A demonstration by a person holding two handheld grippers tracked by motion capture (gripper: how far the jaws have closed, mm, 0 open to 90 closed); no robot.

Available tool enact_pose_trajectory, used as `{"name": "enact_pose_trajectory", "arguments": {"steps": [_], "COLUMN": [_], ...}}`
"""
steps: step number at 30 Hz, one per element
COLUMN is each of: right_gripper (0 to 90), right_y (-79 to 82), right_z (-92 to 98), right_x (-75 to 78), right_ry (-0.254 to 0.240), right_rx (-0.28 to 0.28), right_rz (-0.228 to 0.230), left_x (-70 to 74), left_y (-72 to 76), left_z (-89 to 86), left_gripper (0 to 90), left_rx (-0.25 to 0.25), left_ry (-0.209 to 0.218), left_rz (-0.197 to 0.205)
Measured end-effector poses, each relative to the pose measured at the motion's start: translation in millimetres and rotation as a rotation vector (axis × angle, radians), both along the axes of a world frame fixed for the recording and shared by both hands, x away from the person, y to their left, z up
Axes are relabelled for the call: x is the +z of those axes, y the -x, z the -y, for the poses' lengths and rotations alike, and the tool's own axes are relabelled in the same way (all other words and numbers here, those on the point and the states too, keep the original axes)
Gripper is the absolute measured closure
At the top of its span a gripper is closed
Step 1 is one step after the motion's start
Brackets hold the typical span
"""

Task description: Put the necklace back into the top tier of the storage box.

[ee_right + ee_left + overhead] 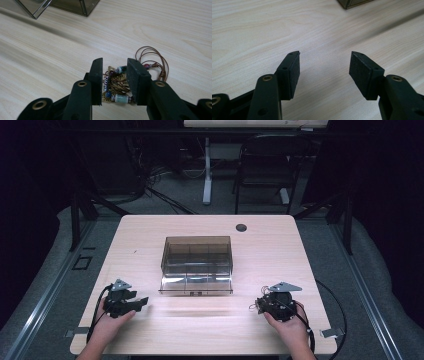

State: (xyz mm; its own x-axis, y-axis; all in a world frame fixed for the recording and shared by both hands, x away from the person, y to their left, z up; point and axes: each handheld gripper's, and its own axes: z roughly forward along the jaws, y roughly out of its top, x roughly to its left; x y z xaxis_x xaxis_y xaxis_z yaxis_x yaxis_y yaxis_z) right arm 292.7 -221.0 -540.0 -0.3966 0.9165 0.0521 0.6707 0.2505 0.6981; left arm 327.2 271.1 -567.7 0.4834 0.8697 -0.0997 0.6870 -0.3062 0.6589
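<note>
Clamping a beaded brass-and-wire necklace [117, 86] between its jaws at the table's near right, the right gripper [270, 304] risks snagging the trailing copper cord loop [155, 60] on the smoky clear plastic compartment box [197, 265] standing at the table's centre. The left gripper [324, 67], near left, gapes empty over the pale wooden table [262, 30].

No readable text, labels, brands, numbers or signs anywhere
</note>
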Motion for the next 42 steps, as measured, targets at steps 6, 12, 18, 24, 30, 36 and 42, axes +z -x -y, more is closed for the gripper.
{"name": "enact_pose_trajectory", "arguments": {"steps": [6, 12, 18, 24, 30, 36, 42], "right_gripper": [71.3, 72.3, 73.8, 74.0, 74.3, 76.6, 78.7], "right_y": [-1.5, -5.4, -7.3, -9.3, -10.8, -11.5, -11.0], "right_z": [-1.7, -7.7, -9.7, -11.7, -14.2, -15.4, -17.1], "right_x": [-5.3, -12.1, -15.6, -19.4, -22.0, -22.0, -22.7], "right_ry": [-0.005, 0.005, 0.029, 0.047, 0.065, 0.082, 0.102], "right_rx": [0.008, 0.019, 0.019, 0.012, 0.015, 0.016, 0.017], "right_rz": [-0.038, -0.077, -0.095, -0.115, -0.117, -0.114, -0.097], "left_x": [-0.4, -0.3, -0.5, -0.7, -0.7, -0.8, -0.8], "left_y": [-0.2, 0.1, -0.1, -0.4, -0.3, -0.3, -0.3], "left_z": [0.3, 0.1, 0.1, 0.0, -0.1, -0.3, -0.3], "left_gripper": [42.1, 42.1, 42.1, 42.1, 42.1, 42.1, 42.1], "left_rx": [0.002, 0.000, 0.000, 0.001, 0.001, 0.002, 0.002], "left_ry": [0.000, 0.000, 0.001, 0.000, 0.002, 0.002, 0.003], "left_rz": [-0.002, -0.004, -0.003, -0.006, -0.006, -0.006, -0.006]}}
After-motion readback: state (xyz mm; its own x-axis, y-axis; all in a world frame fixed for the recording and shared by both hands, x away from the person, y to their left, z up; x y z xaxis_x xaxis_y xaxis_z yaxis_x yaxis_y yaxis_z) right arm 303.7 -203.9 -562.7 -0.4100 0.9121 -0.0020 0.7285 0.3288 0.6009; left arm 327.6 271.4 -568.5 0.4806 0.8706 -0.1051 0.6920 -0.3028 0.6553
